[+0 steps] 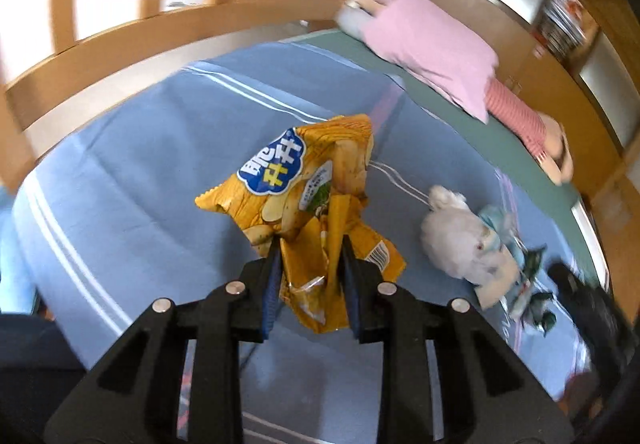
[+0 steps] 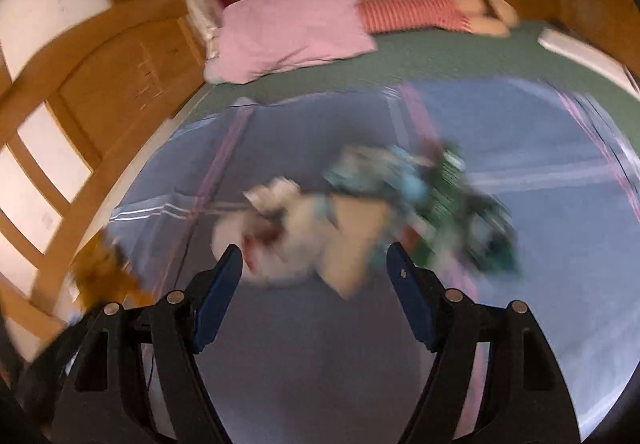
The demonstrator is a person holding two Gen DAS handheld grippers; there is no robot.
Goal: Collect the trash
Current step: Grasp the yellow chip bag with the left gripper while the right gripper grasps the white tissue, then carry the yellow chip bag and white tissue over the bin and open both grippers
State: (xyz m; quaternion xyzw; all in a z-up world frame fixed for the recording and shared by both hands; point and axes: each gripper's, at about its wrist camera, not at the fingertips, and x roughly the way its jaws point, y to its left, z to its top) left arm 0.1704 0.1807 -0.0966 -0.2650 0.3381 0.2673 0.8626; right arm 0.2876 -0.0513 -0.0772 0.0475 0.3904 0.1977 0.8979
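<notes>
My left gripper (image 1: pixel 309 246) is shut on a crumpled yellow chip bag (image 1: pixel 304 180) and holds it above the blue blanket (image 1: pixel 152 180). To its right lie crumpled white tissues (image 1: pixel 460 240) and a green-blue wrapper (image 1: pixel 528 284). In the right wrist view my right gripper (image 2: pixel 314 256) is open just above the same white tissues (image 2: pixel 304 236), with the jaws either side of them. The green-blue wrapper (image 2: pixel 440 196) lies just beyond. The yellow bag (image 2: pixel 104 268) shows blurred at the left edge.
A pink pillow (image 2: pixel 292 28) and a doll in a red striped top (image 2: pixel 420 14) lie on the green sheet (image 2: pixel 460 60) at the head of the bed. A wooden bed frame (image 1: pixel 132 40) runs along the far side. A white flat object (image 2: pixel 580 52) lies at the far right.
</notes>
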